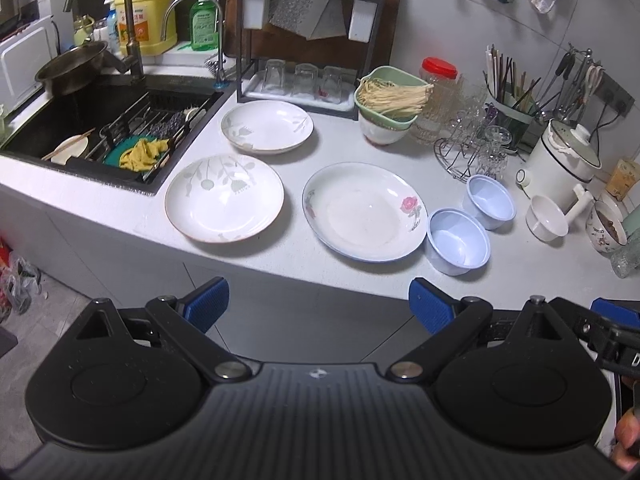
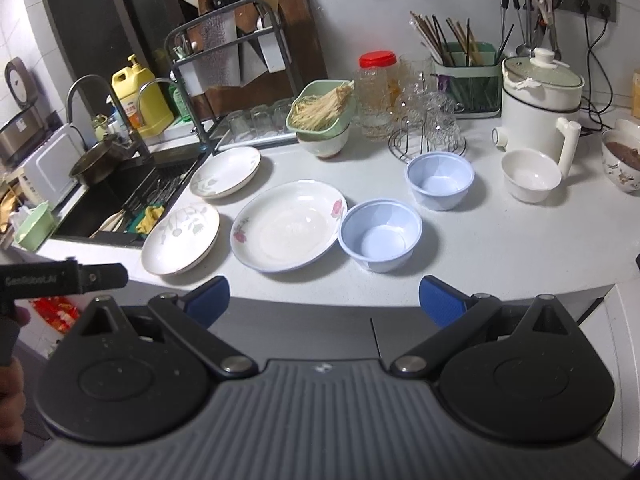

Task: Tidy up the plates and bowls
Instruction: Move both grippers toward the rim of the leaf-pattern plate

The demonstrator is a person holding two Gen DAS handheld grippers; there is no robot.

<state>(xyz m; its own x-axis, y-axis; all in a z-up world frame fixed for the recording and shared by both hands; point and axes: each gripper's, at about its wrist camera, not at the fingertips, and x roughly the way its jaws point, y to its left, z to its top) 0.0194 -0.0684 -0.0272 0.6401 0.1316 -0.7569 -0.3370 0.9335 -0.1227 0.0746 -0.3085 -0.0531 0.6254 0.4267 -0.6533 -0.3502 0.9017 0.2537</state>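
Left wrist view: the left gripper (image 1: 318,306) hangs off the near edge of the bench (image 1: 520,264), its jaws spread wide and holding nothing. Three plates lie face up ahead of the jaws. The leaf-patterned plate (image 1: 224,199) sits ahead and left of them, the rose plate (image 1: 364,211) ahead and slightly right, and a second leaf plate (image 1: 267,127) lies farther off beyond both. All are round, so none has a long axis. Two pale blue bowls (image 1: 458,240) (image 1: 489,201) stand mouth up right of the rose plate, the nearer one just beside its rim. A small white bowl (image 1: 546,218) stands farther right. A green basket of dried noodles (image 1: 390,96) hides most of the bowl beneath it. At the right edge a blue pad and black body of the other gripper are cut off.

Right wrist view: the right gripper (image 2: 324,300) also has its jaws wide apart and empty, short of the bench edge. The same three plates, two blue bowls and one white bowl show here. The nearer blue bowl (image 2: 380,234) lies straight ahead of the jaws, touching or almost touching the rose plate (image 2: 289,225). A patterned bowl (image 2: 622,160) is cut by the right edge.
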